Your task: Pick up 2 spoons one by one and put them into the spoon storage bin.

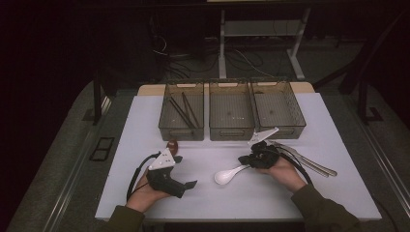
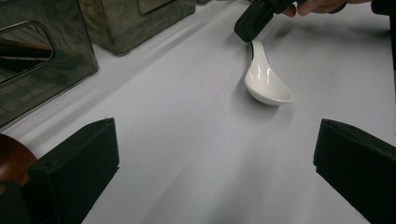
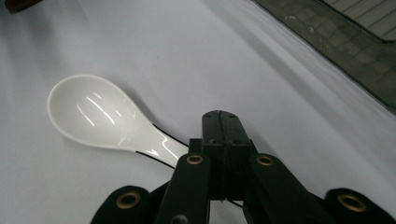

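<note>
The glossy white ceramic soup spoon (image 1: 226, 175) lies on the white table (image 1: 338, 193) near its middle, bowl up and towards the person, its handle running under the right gripper (image 1: 247, 160). That gripper's jaws are pressed together over the handle; whether they pinch it or merely lie on it is hard to tell, since they hide the handle's end. The left gripper (image 1: 192, 184), well apart to the left, has its jaws spread wide with bare table between them. Open tabletop surrounds the spoon on all sides, up to the three smoky translucent plastic bins (image 1: 231, 116) at the far edge. Metal cutlery (image 1: 309, 163) lies just right of the right hand, partly hidden by it. A brown wooden spoon (image 1: 172, 144) is half covered by the left gripper. No writing can be read.
</note>
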Motion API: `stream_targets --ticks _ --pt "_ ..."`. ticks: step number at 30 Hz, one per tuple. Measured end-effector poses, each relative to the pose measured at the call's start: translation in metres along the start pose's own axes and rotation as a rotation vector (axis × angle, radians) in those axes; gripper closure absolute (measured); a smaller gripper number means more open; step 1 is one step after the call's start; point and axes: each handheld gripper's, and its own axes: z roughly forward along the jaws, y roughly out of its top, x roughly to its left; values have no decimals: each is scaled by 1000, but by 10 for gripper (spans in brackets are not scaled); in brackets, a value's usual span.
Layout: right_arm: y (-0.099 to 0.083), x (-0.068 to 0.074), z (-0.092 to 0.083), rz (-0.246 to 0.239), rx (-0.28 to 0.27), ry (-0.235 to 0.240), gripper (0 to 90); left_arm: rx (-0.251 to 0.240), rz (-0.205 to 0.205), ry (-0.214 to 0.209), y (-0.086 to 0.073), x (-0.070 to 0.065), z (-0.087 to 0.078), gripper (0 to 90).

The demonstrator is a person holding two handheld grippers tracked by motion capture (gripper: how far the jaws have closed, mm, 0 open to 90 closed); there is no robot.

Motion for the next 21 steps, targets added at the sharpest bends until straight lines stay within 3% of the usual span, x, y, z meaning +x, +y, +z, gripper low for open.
stream_targets --ticks 15,21 --pt "-18 12 -12 -20 57 28 890 2 -1 -9 0 0 -1 9" --pt "-17 10 -17 -3 12 20 834 -2 0 -19 1 0 -2 9"
